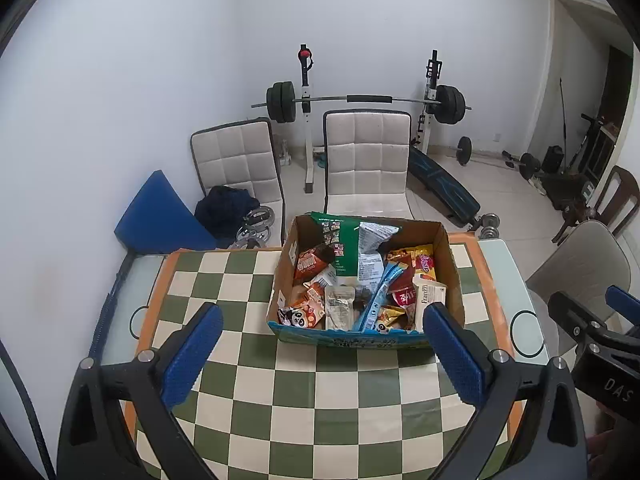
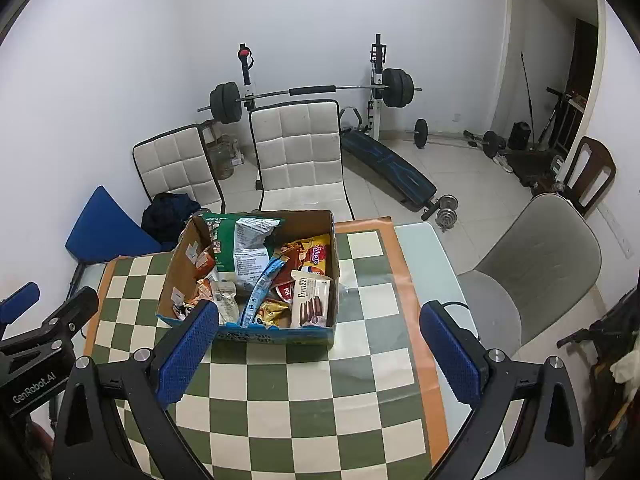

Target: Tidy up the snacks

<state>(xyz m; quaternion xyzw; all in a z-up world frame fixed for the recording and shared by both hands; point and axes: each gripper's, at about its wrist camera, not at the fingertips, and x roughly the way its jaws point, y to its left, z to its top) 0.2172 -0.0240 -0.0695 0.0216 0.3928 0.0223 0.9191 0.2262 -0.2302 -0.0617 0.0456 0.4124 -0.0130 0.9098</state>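
- Table (image 1: 248,432): covered by a green-and-cream checked cloth; its near part lies bare under both grippers; no snack shows loose on it in either view.
- Box (image 1: 454,276): open cardboard, standing on the far middle of the cloth; chairs and a weight bench stand behind it.
- Snacks (image 1: 360,280): all in view lie inside the box, heaped and overlapping, some on end, none in rows; a green bag (image 1: 340,240) leans at the back; a Franzzi pack (image 2: 312,300) stands at the near right corner; a blue stick (image 2: 260,292) lies slanted across the middle; a panda pouch (image 1: 298,316) sits at the near left.
- Left gripper (image 1: 322,354): hovers short of the box's near wall; jaws spread wide, holding nothing.
- Right gripper (image 2: 318,354): beside the left one, likewise short of the box; jaws wide apart, empty.
- Step in hand, as a judgement: snacks gathered in the box fits a tidy-up just ended, or a sorting-out about to take them from it; the pictures do not settle which; so no next move can be fairly named.
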